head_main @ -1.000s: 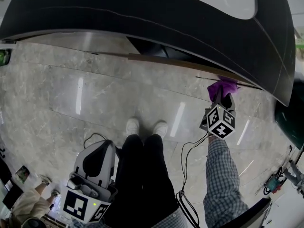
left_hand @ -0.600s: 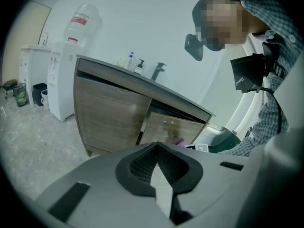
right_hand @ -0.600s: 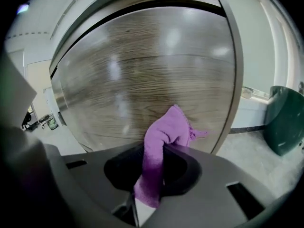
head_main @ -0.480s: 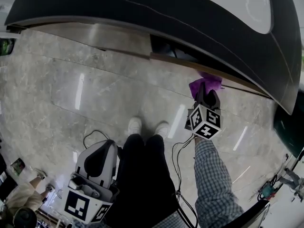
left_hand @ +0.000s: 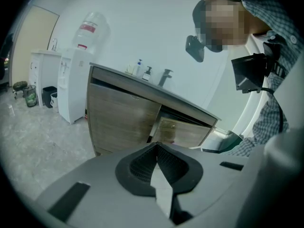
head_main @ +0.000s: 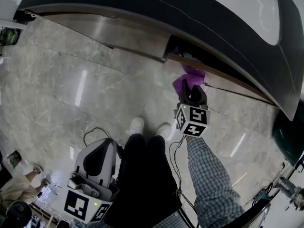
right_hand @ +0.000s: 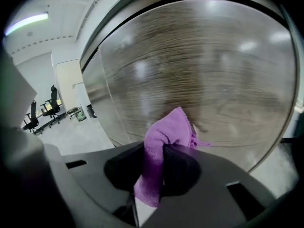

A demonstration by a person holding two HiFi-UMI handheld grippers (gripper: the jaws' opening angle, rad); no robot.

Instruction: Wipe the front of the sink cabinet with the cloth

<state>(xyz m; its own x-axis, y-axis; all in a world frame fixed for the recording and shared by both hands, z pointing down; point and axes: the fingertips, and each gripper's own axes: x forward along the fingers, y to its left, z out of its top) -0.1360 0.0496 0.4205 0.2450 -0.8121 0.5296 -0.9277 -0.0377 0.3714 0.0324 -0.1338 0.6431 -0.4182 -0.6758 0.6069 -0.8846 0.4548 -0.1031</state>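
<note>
Right gripper: held forward at arm's length toward the cabinet, jaws pinching the cloth. Marker cube faces up in the head view.

Cloth: purple, bunched, one fold clamped between the right jaws, the free end sticking out past the tips and lying against the wood-grain cabinet front. In the head view it sits at the lower edge of the front, just beside a dark gap where one panel stands ajar.

Left gripper: low at the person's side, well apart from the cabinet, jaws pressed together with nothing between them.

Cabinet: brown wood grain under a dark counter, with a tap and two bottles on top.

Person: checked sleeve behind the right gripper, dark trousers, white shoes on the grey marble floor. A cable hangs from the right gripper.

Surroundings: white water dispenser beside the cabinet, a bin near the wall, office chairs far off.
</note>
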